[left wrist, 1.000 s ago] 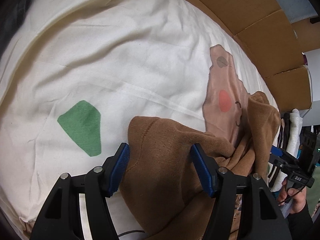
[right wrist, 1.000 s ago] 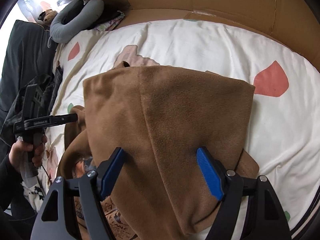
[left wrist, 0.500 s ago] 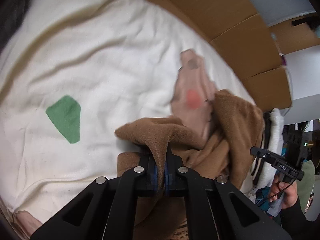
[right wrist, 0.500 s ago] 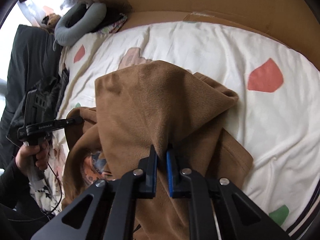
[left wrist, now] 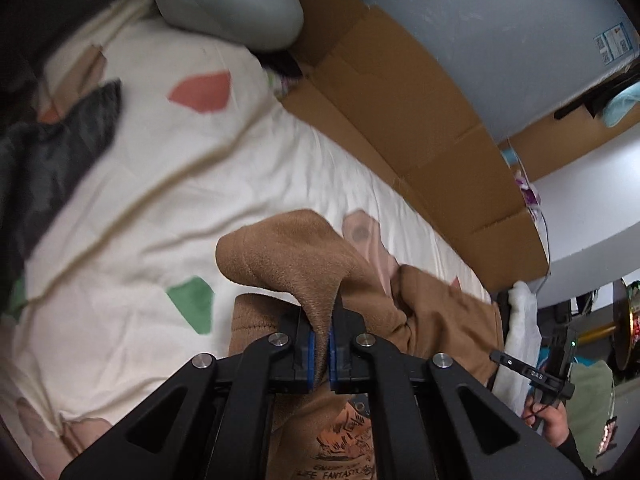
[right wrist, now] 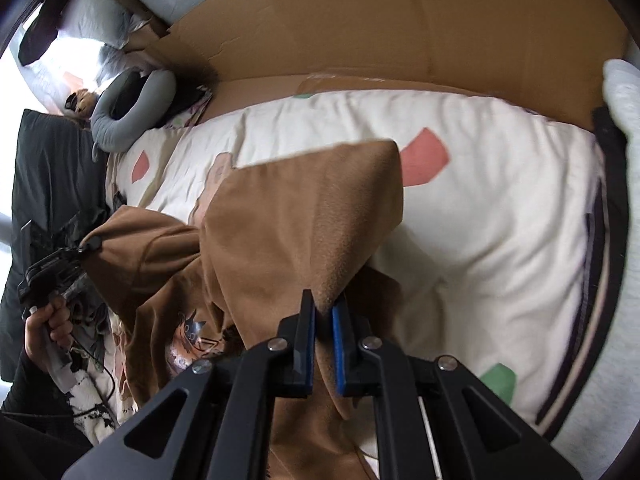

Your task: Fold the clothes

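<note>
A brown fleece garment [left wrist: 292,256] with an orange print lies bunched on a cream bed cover [left wrist: 168,184]. My left gripper [left wrist: 320,344] is shut on a fold of the brown garment and holds it lifted off the cover. My right gripper [right wrist: 324,320] is shut on another edge of the same garment [right wrist: 304,216], which hangs between the two grippers above the bed cover [right wrist: 500,240]. The other gripper and hand show at the edge of each view.
Flattened cardboard [right wrist: 400,32] lines the far side of the bed. A grey neck pillow [right wrist: 132,108] lies at the head end, also in the left wrist view [left wrist: 224,4]. Dark clothing [left wrist: 44,168] lies on the cover's left. A white fabric pile [left wrist: 524,320] sits at the bed's edge.
Both grippers went from open around the brown garment to shut on it, then lifted it up off the cover.
</note>
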